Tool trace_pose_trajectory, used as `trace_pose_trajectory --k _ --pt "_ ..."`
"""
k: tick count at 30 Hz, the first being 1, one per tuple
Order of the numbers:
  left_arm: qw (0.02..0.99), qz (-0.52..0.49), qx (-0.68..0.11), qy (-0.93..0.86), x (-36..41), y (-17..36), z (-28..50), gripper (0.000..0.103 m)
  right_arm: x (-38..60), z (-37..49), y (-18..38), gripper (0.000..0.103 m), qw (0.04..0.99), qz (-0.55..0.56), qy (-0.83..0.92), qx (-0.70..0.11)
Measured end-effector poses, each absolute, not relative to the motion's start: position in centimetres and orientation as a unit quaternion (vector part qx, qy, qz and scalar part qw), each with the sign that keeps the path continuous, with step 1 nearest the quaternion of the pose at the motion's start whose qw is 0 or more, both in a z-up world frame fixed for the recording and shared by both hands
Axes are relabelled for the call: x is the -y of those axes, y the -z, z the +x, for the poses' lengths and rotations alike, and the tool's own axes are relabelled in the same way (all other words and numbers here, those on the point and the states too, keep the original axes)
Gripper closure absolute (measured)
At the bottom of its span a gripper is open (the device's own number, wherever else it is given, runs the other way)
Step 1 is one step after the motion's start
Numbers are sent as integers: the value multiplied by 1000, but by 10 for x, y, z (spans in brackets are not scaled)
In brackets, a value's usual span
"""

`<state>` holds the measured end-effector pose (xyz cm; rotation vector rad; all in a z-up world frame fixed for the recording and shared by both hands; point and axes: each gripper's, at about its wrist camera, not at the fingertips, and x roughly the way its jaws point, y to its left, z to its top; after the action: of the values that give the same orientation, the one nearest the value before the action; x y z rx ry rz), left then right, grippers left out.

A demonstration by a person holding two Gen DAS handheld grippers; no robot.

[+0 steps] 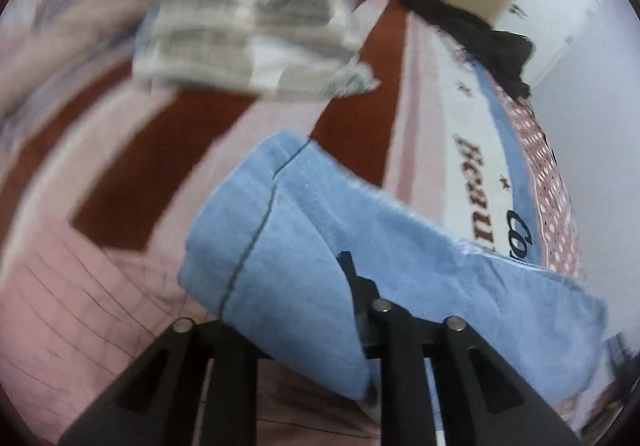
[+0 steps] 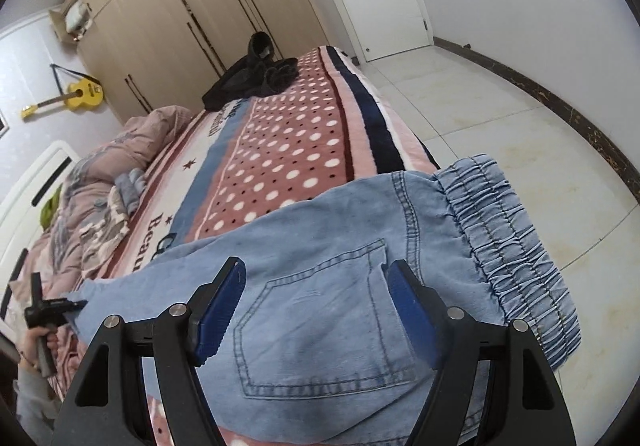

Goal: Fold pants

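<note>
In the left wrist view, the left gripper [image 1: 320, 310] is clenched on a fold of the light blue denim pants [image 1: 304, 246]; one finger [image 1: 352, 270] shows as a dark tip against the cloth, while the other is hidden under the fabric. The far part of that view is smeared by blur, so the grey-and-white patterned cloth [image 1: 248, 33] near the top cannot be identified.

In the right wrist view, the right gripper [image 2: 316, 310] hangs released, its blue pads [image 2: 220, 310] spread wide on either side of the back pocket [image 2: 320, 326] without visibly touching it. The pants [image 2: 340, 246] lie seat-up across the near end of the bed, on the dotted pink blanket [image 2: 288, 141]. The gathered elastic waistband [image 2: 504, 246] overhangs the bed's right edge above the tiled floor [image 2: 500, 117], and the legs stretch left toward the other gripper [image 2: 48, 310], so the long axis runs across the bed. Farther off, dark clothing [image 2: 248, 77] sits by the far edge, before the wardrobe [image 2: 180, 13].
</note>
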<state>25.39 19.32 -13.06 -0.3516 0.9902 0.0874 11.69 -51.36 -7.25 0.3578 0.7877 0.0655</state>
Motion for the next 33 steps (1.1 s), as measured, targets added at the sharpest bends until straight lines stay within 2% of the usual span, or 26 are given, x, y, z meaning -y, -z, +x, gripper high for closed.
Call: trace_pose_trajectory --k 8,11,18,23,25,26,27,29,31,33 --pt "910 -102 -394 73 -81 44 243 90 505 106 67 33 906 191 -65 -372" --pt "911 -82 -386 123 -26 32 241 90 503 99 64 33 906 193 -78 -369" --pt "878 -27 -413 240 120 71 241 90 495 87 64 33 903 195 -109 -367" --pt "842 7 -466 272 173 121 238 89 484 82 76 33 897 188 -123 -381" --pt "837 12 -472 276 172 129 236 85 480 82 82 33 895 183 -126 -388" --pt "837 9 -471 280 169 130 233 76 477 83 87 33 893 182 -128 -392" --pt "832 3 -472 292 165 129 233 62 474 85 91 33 890 181 -132 -397" --pt "826 -11 -473 307 153 118 230 46 468 89 98 33 886 183 -138 -404" --pt "831 -14 -462 309 143 103 218 44 460 93 104 31 881 185 -149 -409" --pt "849 -22 -437 297 128 84 208 43 451 96 105 25 880 189 -160 -405"
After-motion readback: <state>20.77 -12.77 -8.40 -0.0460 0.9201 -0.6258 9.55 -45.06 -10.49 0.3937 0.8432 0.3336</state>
